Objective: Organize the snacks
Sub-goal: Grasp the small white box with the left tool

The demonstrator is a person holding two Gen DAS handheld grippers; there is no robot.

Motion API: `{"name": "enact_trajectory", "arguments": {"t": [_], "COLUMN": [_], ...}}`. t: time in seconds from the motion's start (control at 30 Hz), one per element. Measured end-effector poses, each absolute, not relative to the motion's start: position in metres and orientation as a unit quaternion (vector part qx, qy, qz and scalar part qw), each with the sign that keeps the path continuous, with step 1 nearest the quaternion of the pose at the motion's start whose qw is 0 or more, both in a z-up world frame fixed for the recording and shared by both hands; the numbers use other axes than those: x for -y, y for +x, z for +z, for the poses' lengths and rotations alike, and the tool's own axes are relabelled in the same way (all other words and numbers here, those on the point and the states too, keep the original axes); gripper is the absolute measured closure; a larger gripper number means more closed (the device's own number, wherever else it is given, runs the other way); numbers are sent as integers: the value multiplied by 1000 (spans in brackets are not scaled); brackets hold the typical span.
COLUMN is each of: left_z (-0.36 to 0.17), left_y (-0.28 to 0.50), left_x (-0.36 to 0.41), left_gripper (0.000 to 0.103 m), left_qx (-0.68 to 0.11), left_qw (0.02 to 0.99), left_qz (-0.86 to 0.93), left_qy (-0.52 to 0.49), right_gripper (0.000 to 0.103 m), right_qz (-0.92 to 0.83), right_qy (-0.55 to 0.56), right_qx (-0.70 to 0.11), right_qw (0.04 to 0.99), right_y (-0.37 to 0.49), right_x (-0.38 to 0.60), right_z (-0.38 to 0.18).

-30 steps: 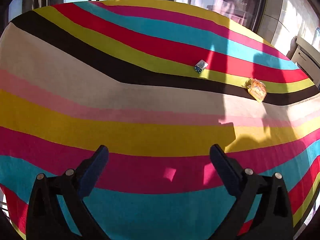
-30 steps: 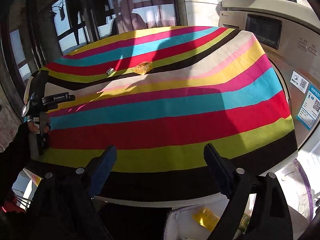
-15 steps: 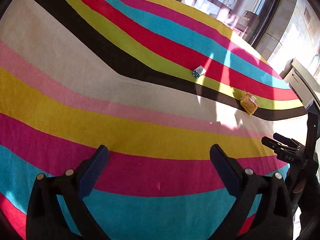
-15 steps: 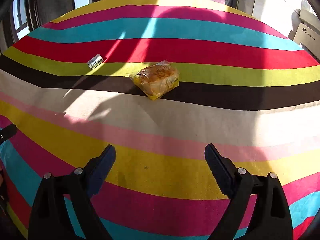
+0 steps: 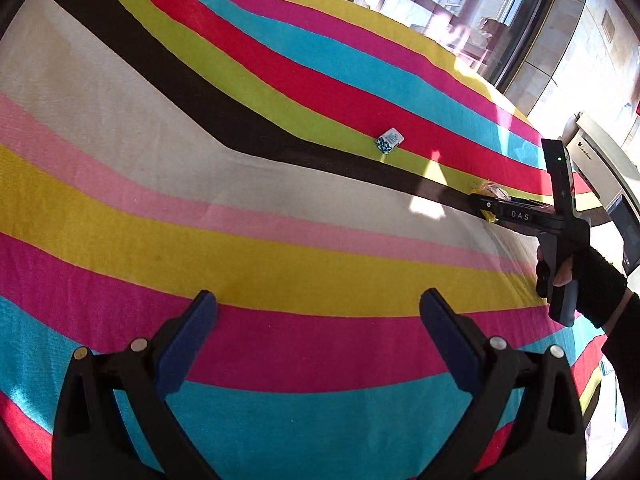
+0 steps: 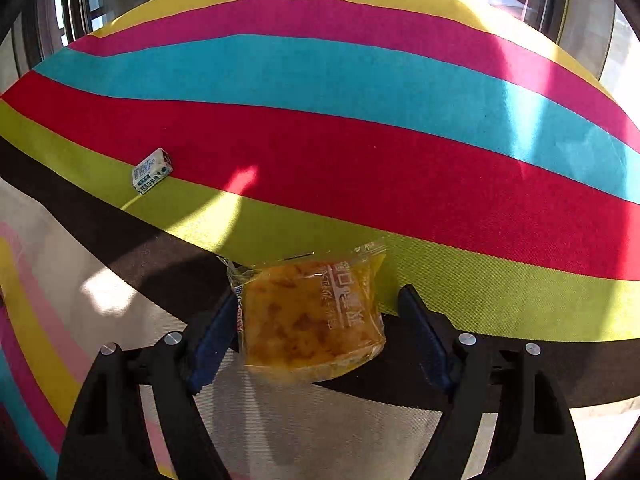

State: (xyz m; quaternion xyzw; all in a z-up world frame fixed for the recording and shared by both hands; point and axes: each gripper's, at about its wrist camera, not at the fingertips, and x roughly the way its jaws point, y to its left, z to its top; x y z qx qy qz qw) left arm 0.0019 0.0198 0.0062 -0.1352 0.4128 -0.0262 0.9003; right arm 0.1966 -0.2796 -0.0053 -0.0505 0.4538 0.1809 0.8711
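While our right gripper [image 6: 314,316] has just been closing, the wrapped yellow cake [image 6: 310,316] sits right between its jaws, the left pad touching the wrapper and the right one just off it. Up and left lies a small white packet [image 6: 151,170]. Our left gripper [image 5: 318,334] hangs spread wide above the striped cloth [image 5: 280,272].

I found the worktop [image 6: 360,152] covered by a striped cloth [image 5: 280,272]. On it lay a small white packet [image 6: 151,171] on the lime stripe, and a wrapped yellow cake [image 6: 312,320] across the lime and black stripes, well apart.
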Motion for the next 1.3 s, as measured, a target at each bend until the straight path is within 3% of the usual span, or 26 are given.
{"name": "enact_trajectory", "arguments": {"t": [0.4, 0.67, 0.93, 1.3], "left_z": [5, 9, 17, 2], "left_y": [2, 76, 191, 268], "left_x": [-16, 2, 21, 74], "left_gripper": [2, 2, 2, 4], "left_qx": [-420, -461, -466, -515], "left_qw": [899, 884, 833, 769], "left_qz": [-22, -15, 110, 254], "left_qy": [-123, -75, -276, -281], "right_gripper": [52, 51, 50, 50], "right_qz": [149, 126, 124, 128], "right_qy": [-3, -17, -18, 18], "right_qx": [-438, -447, -447, -448], "right_qw": [886, 886, 885, 885], "right_y": [62, 66, 75, 74], "right_x": [239, 222, 222, 232], "right_z": [5, 0, -3, -2]}}
